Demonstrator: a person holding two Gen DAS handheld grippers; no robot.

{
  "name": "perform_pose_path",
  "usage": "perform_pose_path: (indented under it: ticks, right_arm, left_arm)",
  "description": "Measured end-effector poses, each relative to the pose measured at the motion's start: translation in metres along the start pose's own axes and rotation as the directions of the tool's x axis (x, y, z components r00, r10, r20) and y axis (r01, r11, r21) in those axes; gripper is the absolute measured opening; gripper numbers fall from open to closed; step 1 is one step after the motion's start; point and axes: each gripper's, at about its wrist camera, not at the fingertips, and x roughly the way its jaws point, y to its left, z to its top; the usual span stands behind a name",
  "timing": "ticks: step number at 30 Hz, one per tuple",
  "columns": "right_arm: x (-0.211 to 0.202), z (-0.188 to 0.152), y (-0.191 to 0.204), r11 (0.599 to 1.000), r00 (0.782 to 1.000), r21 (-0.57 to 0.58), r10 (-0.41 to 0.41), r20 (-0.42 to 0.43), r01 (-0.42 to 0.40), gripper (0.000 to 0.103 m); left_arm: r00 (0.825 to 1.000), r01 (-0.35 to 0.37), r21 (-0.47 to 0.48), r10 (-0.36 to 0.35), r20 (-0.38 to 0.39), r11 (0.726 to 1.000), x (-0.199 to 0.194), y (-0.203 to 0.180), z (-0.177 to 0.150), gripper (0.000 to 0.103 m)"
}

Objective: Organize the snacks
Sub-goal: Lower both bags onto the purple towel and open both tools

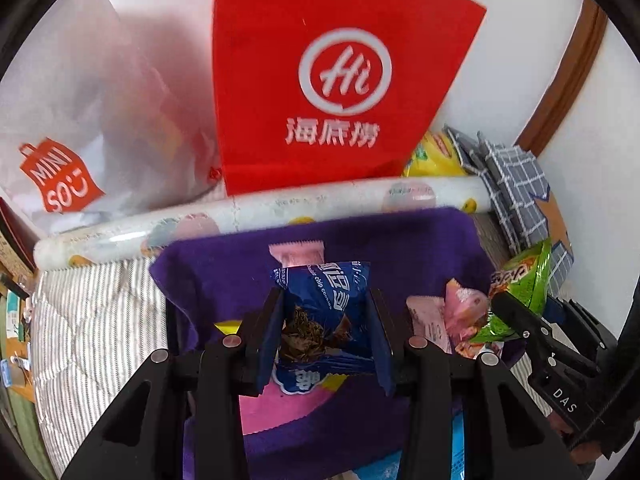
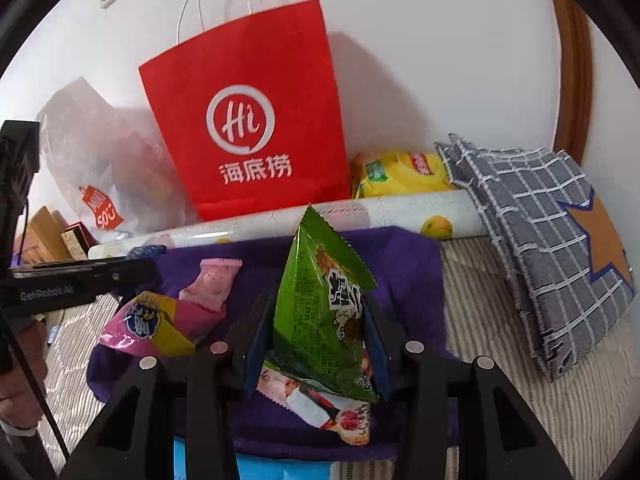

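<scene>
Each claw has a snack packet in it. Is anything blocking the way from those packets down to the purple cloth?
Nothing visible blocks them. The left claw grips the blue cookie packet and the right claw grips the green packet above the purple cloth, where only loose pink packets lie.

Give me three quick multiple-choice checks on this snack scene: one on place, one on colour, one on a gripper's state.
1. The red paper bag stands:
A. behind the patterned roll
B. on the purple cloth
C. inside the white bag

2. The packet in the right gripper is:
A. pink
B. green
C. yellow

3. The left gripper is:
A. open and empty
B. shut on nothing
C. shut on the blue cookie packet

Answers: 1 A, the patterned roll lies before it. 2 B, the green packet sits between its fingers. 3 C, the blue cookie packet is pinched.
</scene>
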Motion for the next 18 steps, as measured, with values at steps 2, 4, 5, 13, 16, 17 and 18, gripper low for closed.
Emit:
perform_pose_path:
  ticks: [2,4,5,13,16,17,18]
  right_arm:
    - [0.004,-0.002,0.001,1.0,1.0,-0.005,0.012,-0.021,-0.012,0.043]
    - [0.01,-0.005,0.005,1.0,0.999,-0.022,0.019,-0.044,-0.02,0.043]
    - [0.012,-0.006,0.007,0.999,0.999,-0.034,0.012,-0.052,-0.014,0.043]
    - [0.019,-0.007,0.008,0.999,0.996,-0.042,-0.001,-0.085,-0.002,0.044]
    - [0.019,-0.006,0.006,0.999,0.996,-0.034,-0.007,-0.088,0.004,0.047]
    - [0.019,-0.006,0.007,0.999,0.996,-0.035,-0.01,-0.087,0.007,0.048]
    - [0.019,-0.006,0.008,0.999,0.996,-0.04,-0.012,-0.086,0.009,0.049]
  left_arm:
    - [1.0,-0.01,0.011,0.01,-0.023,1.0,0.006,-0.004,-0.002,0.041]
    - [0.999,-0.016,0.016,0.016,-0.04,1.0,0.011,-0.006,-0.004,0.041]
    - [0.999,-0.017,0.017,0.017,-0.049,1.0,0.013,-0.006,-0.005,0.041]
    - [0.996,-0.027,0.014,0.028,-0.082,1.0,0.02,-0.005,-0.007,0.041]
    - [0.996,-0.031,0.01,0.032,-0.085,0.999,0.021,-0.003,-0.007,0.042]
    - [0.996,-0.031,0.009,0.031,-0.085,0.999,0.021,-0.003,-0.007,0.042]
    - [0.996,-0.031,0.01,0.032,-0.086,0.999,0.021,-0.003,-0.007,0.042]
